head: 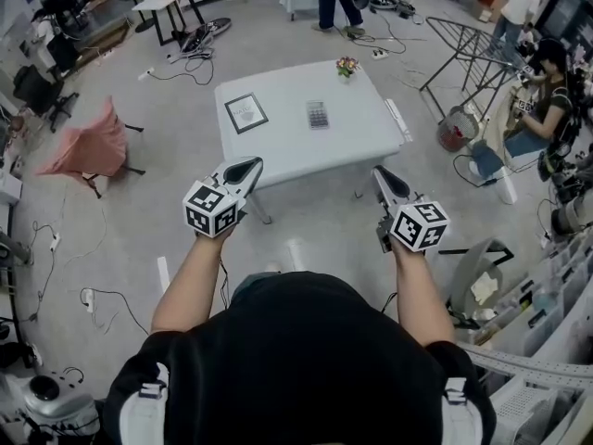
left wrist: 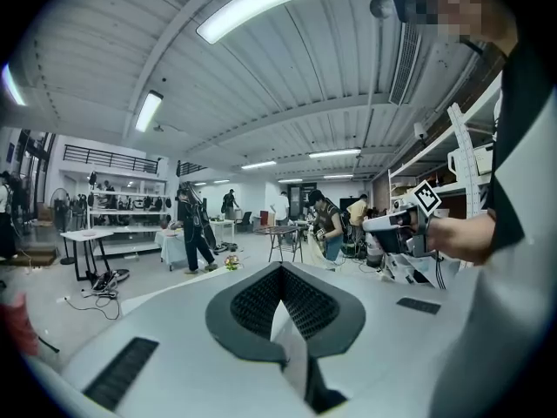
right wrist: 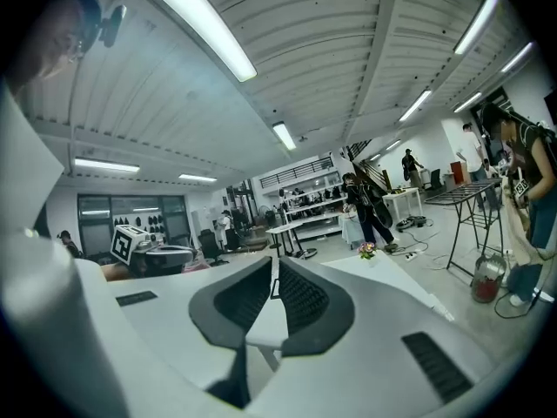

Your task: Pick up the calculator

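Observation:
The grey calculator (head: 318,114) lies flat near the middle of the white table (head: 366,142), well ahead of both grippers. My left gripper (head: 248,167) is held off the table's near left corner, its jaws shut and empty (left wrist: 280,274). My right gripper (head: 382,176) hangs off the near right corner, jaws closed together with nothing between them (right wrist: 273,268). Both point roughly level toward the table. Neither gripper view shows the calculator. Each gripper view shows the other gripper: the right gripper (left wrist: 396,223) and the left gripper (right wrist: 144,251).
A framed sheet (head: 246,112) lies on the table's left part and a small flower pot (head: 347,66) stands at its far edge. A pink-draped chair (head: 88,146) is to the left. A drying rack (head: 473,49), a wire basket (head: 453,128) and a seated person (head: 547,105) are to the right. Cables lie on the floor.

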A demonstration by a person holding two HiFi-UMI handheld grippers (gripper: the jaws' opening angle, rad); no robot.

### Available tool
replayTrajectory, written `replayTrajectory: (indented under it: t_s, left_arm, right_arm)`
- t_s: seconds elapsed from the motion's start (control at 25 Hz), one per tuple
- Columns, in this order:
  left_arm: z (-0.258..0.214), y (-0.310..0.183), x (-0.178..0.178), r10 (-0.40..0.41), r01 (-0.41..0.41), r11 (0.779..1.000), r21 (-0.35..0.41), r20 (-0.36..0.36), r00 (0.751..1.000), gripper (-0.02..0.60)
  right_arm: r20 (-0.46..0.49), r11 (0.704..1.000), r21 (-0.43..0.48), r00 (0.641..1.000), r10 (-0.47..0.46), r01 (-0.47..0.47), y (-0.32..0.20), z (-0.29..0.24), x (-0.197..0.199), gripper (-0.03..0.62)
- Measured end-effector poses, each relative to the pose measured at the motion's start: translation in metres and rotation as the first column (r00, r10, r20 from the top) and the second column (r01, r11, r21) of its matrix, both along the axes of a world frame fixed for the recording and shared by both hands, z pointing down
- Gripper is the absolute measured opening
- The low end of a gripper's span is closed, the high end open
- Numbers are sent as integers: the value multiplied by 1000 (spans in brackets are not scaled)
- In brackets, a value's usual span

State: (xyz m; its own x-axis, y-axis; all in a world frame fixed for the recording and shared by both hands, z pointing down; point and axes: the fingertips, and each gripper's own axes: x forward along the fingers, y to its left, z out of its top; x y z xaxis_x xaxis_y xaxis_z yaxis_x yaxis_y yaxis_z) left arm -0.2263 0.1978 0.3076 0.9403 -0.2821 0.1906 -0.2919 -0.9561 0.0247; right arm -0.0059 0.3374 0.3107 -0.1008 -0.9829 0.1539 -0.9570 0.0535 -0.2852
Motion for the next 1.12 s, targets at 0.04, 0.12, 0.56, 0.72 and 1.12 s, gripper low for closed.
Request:
replayTrajectory:
  t_s: [0.04,0.12,0.56,0.72,1.12]
  left_arm:
    - [0,-2,0,-1,1,1000,-1,1,1000,17]
    - [1,-4,1,-2,2,1000,-3,2,1000,17]
    - [28,-30,7,-2,3,999,-44,26,1000,17]
    - [37,-50,17,10,-8,998,-59,30,1000,17]
    - [66,-125,34,55,-47,992,-119,65,996,17]
  right_arm:
    - [-5,1000,-2,1000,-4,4,-2,0,-1,38]
    - [-5,1000,1,1000,-16,16,-5,0,-2,72]
    - [-7,999,-2,999,-48,48,-29,16,1,169]
    - [7,999,-23,999,-35,35,-48,25,11,175]
    - [47,996,-83,999,-4,8,-117,47,19,173]
